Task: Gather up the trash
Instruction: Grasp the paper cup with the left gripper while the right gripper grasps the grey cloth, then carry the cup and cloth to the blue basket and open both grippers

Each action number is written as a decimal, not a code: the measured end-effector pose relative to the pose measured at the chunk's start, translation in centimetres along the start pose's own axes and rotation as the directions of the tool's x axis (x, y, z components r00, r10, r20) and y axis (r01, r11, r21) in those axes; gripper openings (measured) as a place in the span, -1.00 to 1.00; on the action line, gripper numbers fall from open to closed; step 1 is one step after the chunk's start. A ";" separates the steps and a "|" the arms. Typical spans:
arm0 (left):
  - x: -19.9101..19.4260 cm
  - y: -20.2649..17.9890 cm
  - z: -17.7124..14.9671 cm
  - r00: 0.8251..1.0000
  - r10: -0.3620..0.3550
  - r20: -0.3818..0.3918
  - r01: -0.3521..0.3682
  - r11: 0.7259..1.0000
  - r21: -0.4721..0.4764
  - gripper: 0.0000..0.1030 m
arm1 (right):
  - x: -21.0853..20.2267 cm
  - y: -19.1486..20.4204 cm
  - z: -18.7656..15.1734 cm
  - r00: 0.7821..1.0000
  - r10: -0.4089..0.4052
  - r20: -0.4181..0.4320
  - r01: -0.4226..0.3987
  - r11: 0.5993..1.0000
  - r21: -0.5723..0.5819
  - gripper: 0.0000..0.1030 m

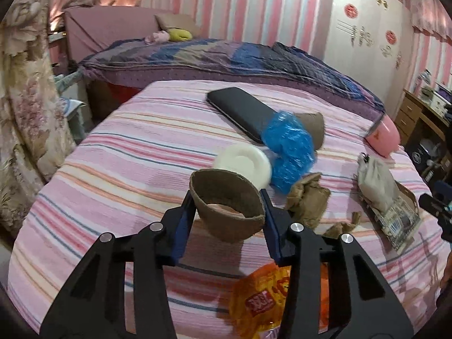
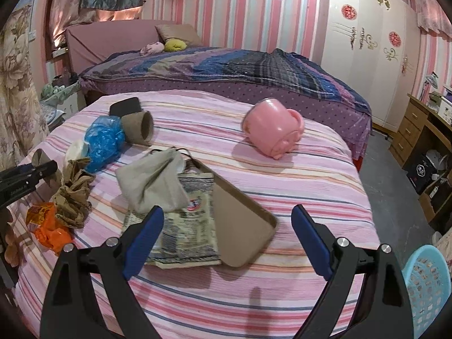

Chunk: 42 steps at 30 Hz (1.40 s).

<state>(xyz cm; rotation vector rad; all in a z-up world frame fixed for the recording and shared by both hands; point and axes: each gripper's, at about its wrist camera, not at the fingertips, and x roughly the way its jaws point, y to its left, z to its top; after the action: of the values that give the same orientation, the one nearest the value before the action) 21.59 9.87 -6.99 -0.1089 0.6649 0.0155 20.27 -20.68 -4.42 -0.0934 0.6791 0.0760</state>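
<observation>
- The left gripper [image 1: 229, 214] has its blue pads closed against the sides of a brown cardboard sleeve [image 1: 227, 207], held above the striped bedspread [image 1: 118, 152].
- The right gripper [image 2: 227, 240] is spread wide and empty over a printed packet [image 2: 186, 228].
- More trash lies nearby: an orange wrapper [image 1: 262, 299], crumpled brown paper [image 1: 306, 197] and a blue plastic bag [image 1: 291, 149].
- The blue basket [image 2: 426, 288] stands on the floor to the right.
- Risk: the thin sleeve may buckle under the squeeze and slip free.

The orange wrapper [image 1: 261, 302] is partly hidden behind the left gripper [image 1: 229, 214]; the blue basket [image 2: 426, 288] is cut off at the frame edge.
</observation>
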 end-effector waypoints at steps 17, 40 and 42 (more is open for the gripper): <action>0.2 1.2 0.0 1.000 0.031 -0.001 -0.031 0.998 -0.050 -0.15 | 5.3 6.4 1.0 0.992 0.088 -0.092 -0.093 0.994 -0.050 0.40; -2.6 0.4 -0.3 0.993 0.109 0.045 -0.107 0.993 -0.049 -0.16 | -0.8 1.6 0.2 0.995 0.096 0.022 -0.095 0.995 -0.034 -0.39; -3.8 -0.3 -0.4 0.991 0.123 0.057 -0.122 0.992 -0.033 -0.16 | -1.3 1.1 0.1 0.995 0.092 0.025 -0.091 0.995 -0.034 -0.39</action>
<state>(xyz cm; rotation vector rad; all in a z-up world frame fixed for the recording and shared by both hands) 18.42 9.62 -4.95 -0.0958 0.6114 0.1463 19.20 -19.61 -3.63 -0.0928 0.6553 0.1761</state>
